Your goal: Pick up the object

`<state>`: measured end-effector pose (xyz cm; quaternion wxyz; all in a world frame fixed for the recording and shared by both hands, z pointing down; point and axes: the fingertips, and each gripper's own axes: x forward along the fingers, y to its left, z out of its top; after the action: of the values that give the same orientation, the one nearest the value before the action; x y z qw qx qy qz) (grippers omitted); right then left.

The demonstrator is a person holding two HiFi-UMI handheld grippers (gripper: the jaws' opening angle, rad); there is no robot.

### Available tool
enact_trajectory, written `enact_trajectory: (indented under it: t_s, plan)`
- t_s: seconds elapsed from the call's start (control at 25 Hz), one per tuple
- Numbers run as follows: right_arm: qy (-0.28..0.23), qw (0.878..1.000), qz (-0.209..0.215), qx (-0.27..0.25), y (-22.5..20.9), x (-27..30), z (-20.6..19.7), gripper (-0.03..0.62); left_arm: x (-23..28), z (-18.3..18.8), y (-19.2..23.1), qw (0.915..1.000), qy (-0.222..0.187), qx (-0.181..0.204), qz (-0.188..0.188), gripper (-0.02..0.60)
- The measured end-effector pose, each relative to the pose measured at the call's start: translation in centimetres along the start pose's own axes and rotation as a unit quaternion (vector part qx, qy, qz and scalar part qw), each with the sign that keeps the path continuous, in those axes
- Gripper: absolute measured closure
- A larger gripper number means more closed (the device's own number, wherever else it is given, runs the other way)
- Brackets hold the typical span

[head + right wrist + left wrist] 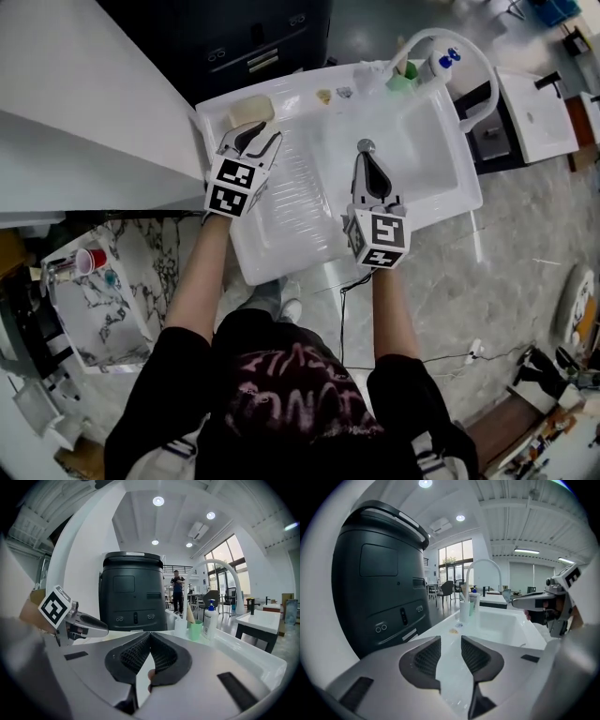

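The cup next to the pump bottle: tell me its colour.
The cup is light green, clearest in the right gripper view.

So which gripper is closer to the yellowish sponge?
Left. The left gripper sits right next to the sponge, jaws pointing at it. The right gripper is much farther off to the sponge's right, over the sink.

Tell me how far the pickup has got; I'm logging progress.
Nothing looks picked up yet. In hand: the left gripper, jaws apart and empty, hovers just short of the yellowish sponge on the sink unit; the right gripper is shut, empty. Left: close on it, lift.
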<state>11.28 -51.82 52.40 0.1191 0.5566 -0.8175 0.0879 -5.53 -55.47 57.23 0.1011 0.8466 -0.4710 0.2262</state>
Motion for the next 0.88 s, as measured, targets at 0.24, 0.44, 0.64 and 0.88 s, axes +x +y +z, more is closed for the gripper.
enact_trajectory:
  t_s: [0.24, 0.44, 0.64, 0.88]
  plan:
    - [0.013, 1.000, -0.006, 0.002, -1.0, 1.5, -0.9, 0.579, 4.4, -2.1, 1.6, 0.9975, 0.059, 0.038, -0.011, 0.428]
    - [0.024, 1.000, -0.014, 0.005, -1.8, 2.1, -1.8, 0.579, 7.4, -5.2, 2.6, 0.9883, 0.132, 0.071, -0.029, 0.417]
    - [0.028, 0.999, -0.025, 0.005, -2.7, 2.1, -2.5, 0.579, 8.8, -6.6, 3.2, 0.9832, 0.159, 0.082, -0.036, 0.417]
    - [0.035, 0.999, -0.033, 0.005, -3.2, 1.8, -2.9, 0.579, 9.5, -7.3, 3.3, 0.9799, 0.174, 0.090, -0.039, 0.445]
